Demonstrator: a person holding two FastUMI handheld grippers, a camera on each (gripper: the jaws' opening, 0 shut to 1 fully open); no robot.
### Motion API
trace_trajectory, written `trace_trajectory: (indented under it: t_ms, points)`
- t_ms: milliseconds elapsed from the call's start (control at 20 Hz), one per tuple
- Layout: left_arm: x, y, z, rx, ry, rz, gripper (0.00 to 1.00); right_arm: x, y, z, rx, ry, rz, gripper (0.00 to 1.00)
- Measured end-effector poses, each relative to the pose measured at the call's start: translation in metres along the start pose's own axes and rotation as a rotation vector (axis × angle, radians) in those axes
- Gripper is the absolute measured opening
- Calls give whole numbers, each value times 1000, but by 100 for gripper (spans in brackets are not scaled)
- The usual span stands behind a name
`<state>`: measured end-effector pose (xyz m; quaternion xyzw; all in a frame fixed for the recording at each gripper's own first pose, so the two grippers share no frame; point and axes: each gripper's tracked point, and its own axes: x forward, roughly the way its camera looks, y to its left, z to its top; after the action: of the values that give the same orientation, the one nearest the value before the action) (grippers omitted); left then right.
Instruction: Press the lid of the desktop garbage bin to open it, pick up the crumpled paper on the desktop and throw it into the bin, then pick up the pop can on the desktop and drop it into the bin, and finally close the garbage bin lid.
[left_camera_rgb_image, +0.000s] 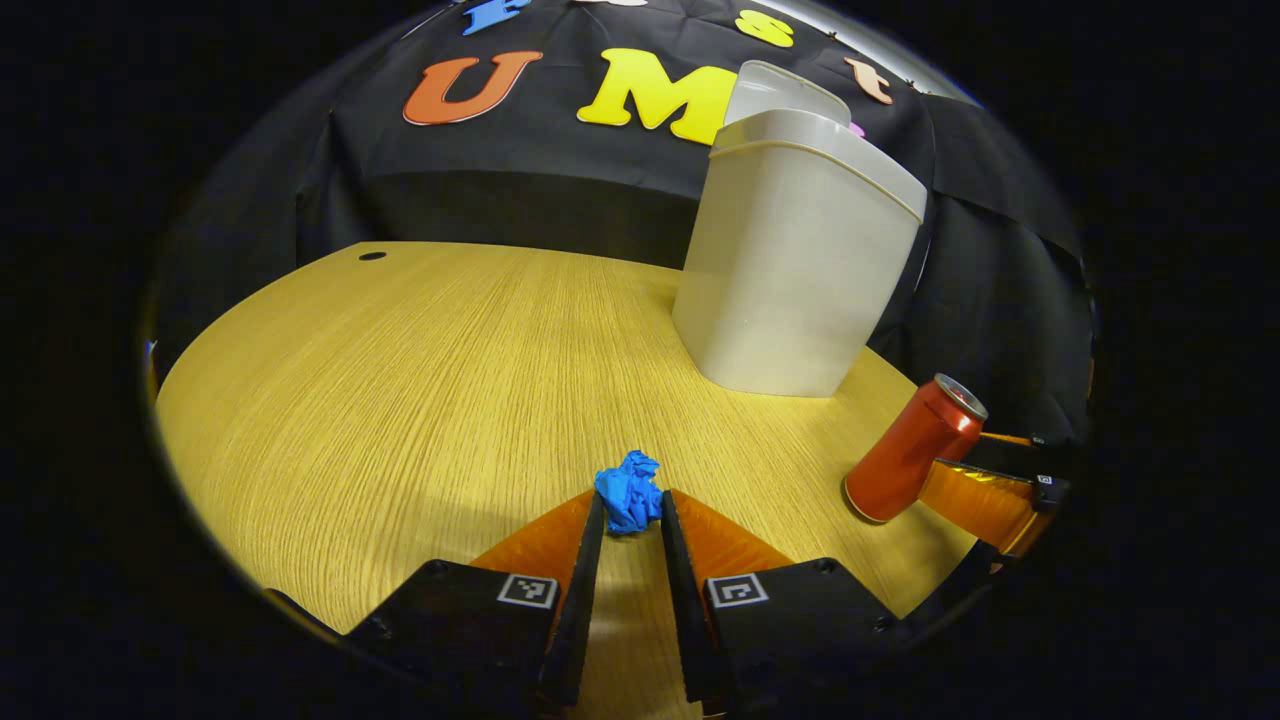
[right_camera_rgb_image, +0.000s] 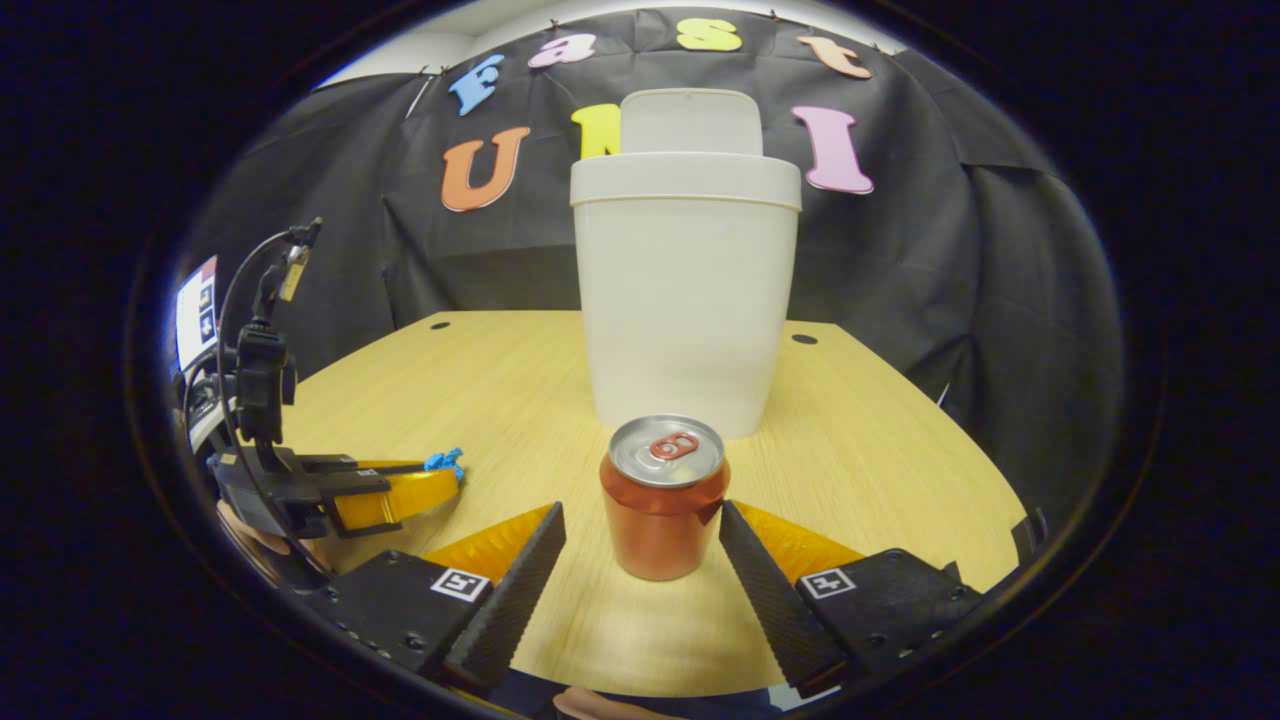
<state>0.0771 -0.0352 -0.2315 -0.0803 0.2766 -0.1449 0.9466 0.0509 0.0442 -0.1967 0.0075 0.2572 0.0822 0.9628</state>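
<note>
In the left gripper view, the left gripper (left_camera_rgb_image: 632, 520) has its fingers drawn close together around the crumpled blue paper (left_camera_rgb_image: 629, 492), which sits right at the fingertips; the wad fills the narrow gap and both tips appear to press on it. It lies low on the wood-grain counter (left_camera_rgb_image: 400, 400). The off-white plastic garbage bin (left_camera_rgb_image: 795, 270) stands ahead and to the right, a tall tapered tub with rounded corners, its lid (left_camera_rgb_image: 785, 92) tipped up behind the rim, so the mouth is open. The red pop can (left_camera_rgb_image: 912, 448) stands farther right, smooth metal, beside the other gripper's fingers.

In the right gripper view, the right gripper (right_camera_rgb_image: 640, 560) has its fingers spread wide with the pop can (right_camera_rgb_image: 663, 498) upright between them, its long axis vertical, a gap on each side; the ribbed fingers (right_camera_rgb_image: 510, 590) hold nothing. The bin (right_camera_rgb_image: 685, 290) stands directly behind the can. The left gripper (right_camera_rgb_image: 390, 492) is off to the left, the blue paper (right_camera_rgb_image: 443, 462) at its tip, so that hand seems the one about to lift and carry the paper to the bin.
</note>
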Motion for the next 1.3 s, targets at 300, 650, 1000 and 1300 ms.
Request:
trace_trajectory:
  t_ms: [300,650,1000,1300]
  points:
    - [-11,12,14,-40,-40,36,28,15,2,1,3,-52,3,96]
    - [-35,-11,37,-11,-111,-10,25,20,8,3,29,-75,61,81]
    - [-39,-24,39,35,-120,10,24,-3,1,12,9,-153,58,80]
    - [-66,-29,72,115,-237,126,24,-48,-13,59,-83,-336,-17,80]
